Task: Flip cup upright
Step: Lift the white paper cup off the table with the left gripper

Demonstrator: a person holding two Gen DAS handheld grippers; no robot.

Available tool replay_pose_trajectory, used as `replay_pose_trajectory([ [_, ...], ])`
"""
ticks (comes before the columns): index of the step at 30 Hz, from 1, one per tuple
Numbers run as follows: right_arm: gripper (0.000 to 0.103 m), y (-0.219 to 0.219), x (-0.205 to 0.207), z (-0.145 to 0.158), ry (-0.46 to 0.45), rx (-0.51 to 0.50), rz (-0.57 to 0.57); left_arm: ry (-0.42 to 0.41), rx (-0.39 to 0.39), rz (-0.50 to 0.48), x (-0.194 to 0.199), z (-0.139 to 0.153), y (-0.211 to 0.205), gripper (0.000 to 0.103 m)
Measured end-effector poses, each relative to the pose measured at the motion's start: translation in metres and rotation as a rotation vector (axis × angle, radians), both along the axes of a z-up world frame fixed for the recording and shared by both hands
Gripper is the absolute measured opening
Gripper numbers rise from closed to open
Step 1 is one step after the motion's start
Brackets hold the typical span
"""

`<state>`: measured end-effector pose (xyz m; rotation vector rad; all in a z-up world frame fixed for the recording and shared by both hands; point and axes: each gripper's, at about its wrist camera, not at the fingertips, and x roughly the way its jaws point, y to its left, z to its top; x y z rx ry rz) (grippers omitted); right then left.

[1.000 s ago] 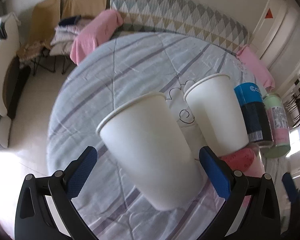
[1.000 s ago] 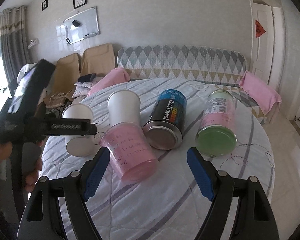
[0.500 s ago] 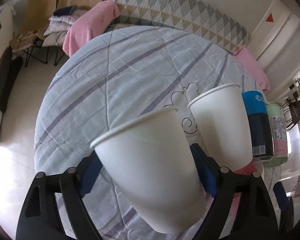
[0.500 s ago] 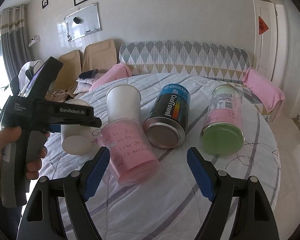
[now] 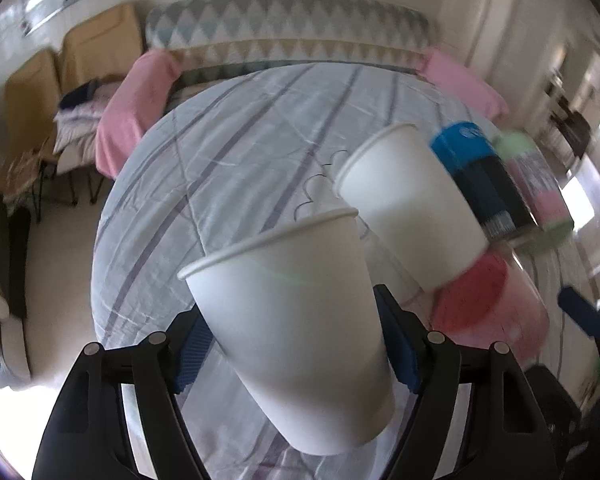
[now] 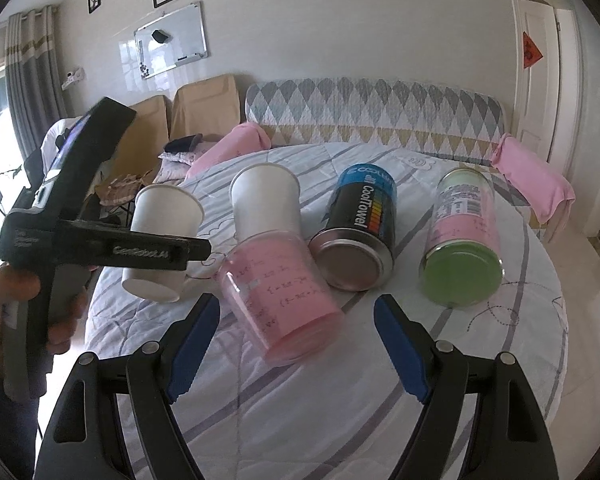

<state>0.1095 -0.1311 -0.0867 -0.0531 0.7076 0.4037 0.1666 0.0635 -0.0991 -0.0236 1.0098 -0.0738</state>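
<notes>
The left claw (image 5: 296, 344) grips a white paper cup (image 5: 296, 280) between its blue pads, holding it in the air above the striped cloth of the round tabletop (image 5: 228, 168), mouth tilted up and away (the left view is blurred). The right claw (image 6: 296, 340) hangs open and empty over the tabletop. Below it lie a second paper cup (image 6: 266, 200), a pink cup (image 6: 280, 300), a black can (image 6: 358, 232) and a green jar (image 6: 462, 248), all on their sides.

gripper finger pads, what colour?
Blue, ribbed pads on black arms; clearest in the right wrist view.
</notes>
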Motion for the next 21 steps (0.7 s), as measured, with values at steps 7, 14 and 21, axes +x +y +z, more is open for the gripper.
replay_pose_trajectory([
  [7,0.081,0.011,-0.007,0.002,0.011,-0.015,0.021,0.013,0.040,-0.146,-0.015,0.001,-0.020,0.073],
  [14,0.081,0.013,-0.011,-0.003,0.027,-0.033,0.012,-0.038,0.001,-0.147,-0.026,0.005,-0.021,0.073],
  [21,0.081,0.014,-0.013,-0.002,0.027,-0.042,0.011,0.020,-0.035,-0.037,-0.008,0.006,-0.008,0.085],
])
